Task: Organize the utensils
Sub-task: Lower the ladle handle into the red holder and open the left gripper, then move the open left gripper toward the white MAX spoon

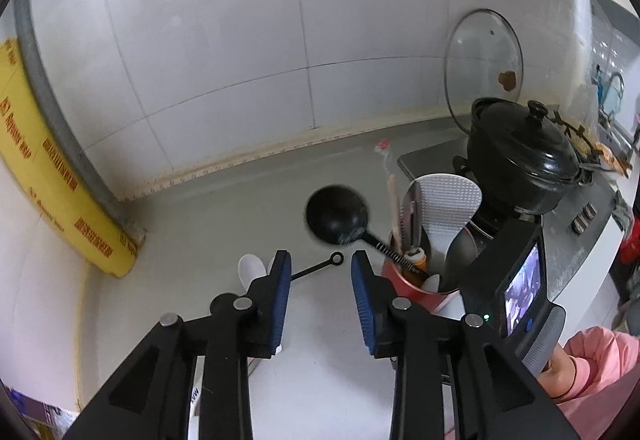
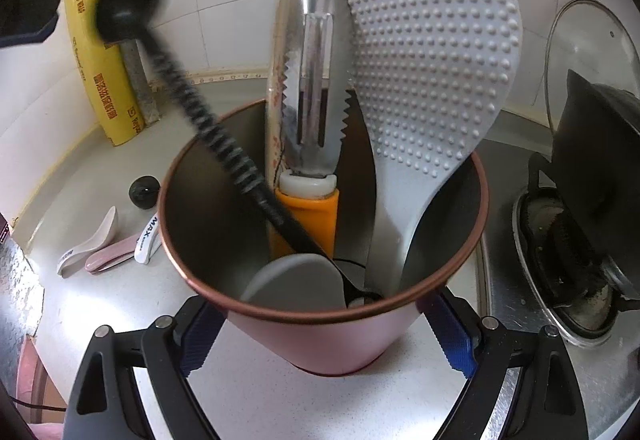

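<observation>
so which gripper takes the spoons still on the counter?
Left. The left gripper is open and empty, over the counter where a white spoon lies. The right gripper is clamped on the cup, steadying it, so it is probably not free.

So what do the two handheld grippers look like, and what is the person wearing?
Both grippers are black, with angular linkage arms joined by round silver pivot pins. The left gripper has ribbed blue pads on its fingers; the right gripper has the same blue pads. Seen from the left wrist, the right unit carries a small lit screen, a green light and a grey grip. The person wears a pink sleeve.
</observation>
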A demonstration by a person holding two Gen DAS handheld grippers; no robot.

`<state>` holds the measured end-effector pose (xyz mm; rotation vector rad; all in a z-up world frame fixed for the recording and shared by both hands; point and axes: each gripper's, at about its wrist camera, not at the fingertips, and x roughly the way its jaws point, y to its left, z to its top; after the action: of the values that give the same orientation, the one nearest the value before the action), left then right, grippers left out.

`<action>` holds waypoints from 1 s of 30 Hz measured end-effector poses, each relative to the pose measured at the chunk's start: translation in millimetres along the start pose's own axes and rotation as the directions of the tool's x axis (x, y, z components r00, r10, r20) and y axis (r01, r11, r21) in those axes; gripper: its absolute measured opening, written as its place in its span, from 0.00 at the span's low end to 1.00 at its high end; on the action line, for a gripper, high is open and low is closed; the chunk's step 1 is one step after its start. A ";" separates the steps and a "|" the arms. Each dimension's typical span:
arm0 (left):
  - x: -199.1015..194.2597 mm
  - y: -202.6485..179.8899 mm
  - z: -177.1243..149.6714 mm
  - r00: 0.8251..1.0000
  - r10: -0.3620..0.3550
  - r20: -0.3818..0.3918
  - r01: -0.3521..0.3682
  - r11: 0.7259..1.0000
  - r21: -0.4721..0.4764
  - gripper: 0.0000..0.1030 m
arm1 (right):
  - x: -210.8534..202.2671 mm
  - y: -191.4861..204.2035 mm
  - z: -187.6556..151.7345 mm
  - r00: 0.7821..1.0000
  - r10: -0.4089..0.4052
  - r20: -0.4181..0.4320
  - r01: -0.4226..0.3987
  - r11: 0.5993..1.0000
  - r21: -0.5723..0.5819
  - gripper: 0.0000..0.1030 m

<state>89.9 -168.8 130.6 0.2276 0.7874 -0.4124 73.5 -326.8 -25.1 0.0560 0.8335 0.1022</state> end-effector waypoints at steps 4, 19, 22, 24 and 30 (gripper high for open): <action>0.6 13.0 -5.3 1.000 -0.001 -0.006 0.001 0.998 -0.056 0.36 | -2.0 -3.2 -2.5 1.000 0.002 0.001 -0.002 1.000 0.003 0.90; 12.2 82.6 -57.0 0.999 -0.009 -0.049 -0.004 0.967 -0.256 0.47 | -4.9 -17.2 8.8 1.000 0.029 -0.005 -0.029 0.997 0.070 0.90; 14.6 101.9 -71.9 0.998 -0.014 -0.057 -0.005 0.949 -0.316 0.47 | -6.7 -23.6 9.8 0.999 0.049 0.009 -0.049 0.993 0.109 0.90; 15.6 115.2 -82.0 0.998 -0.022 -0.055 0.001 0.936 -0.352 0.48 | -6.7 -26.7 11.4 0.999 0.043 0.003 -0.043 0.992 0.121 0.91; 17.1 142.5 -108.3 0.998 -0.031 -0.049 0.007 0.902 -0.432 0.48 | -9.2 -27.3 13.6 1.000 0.028 -0.003 -0.027 0.986 0.164 0.91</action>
<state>94.3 -8.0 50.3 -0.1860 0.9158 -0.2409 79.3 -355.1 -11.7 0.2219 0.8458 0.0596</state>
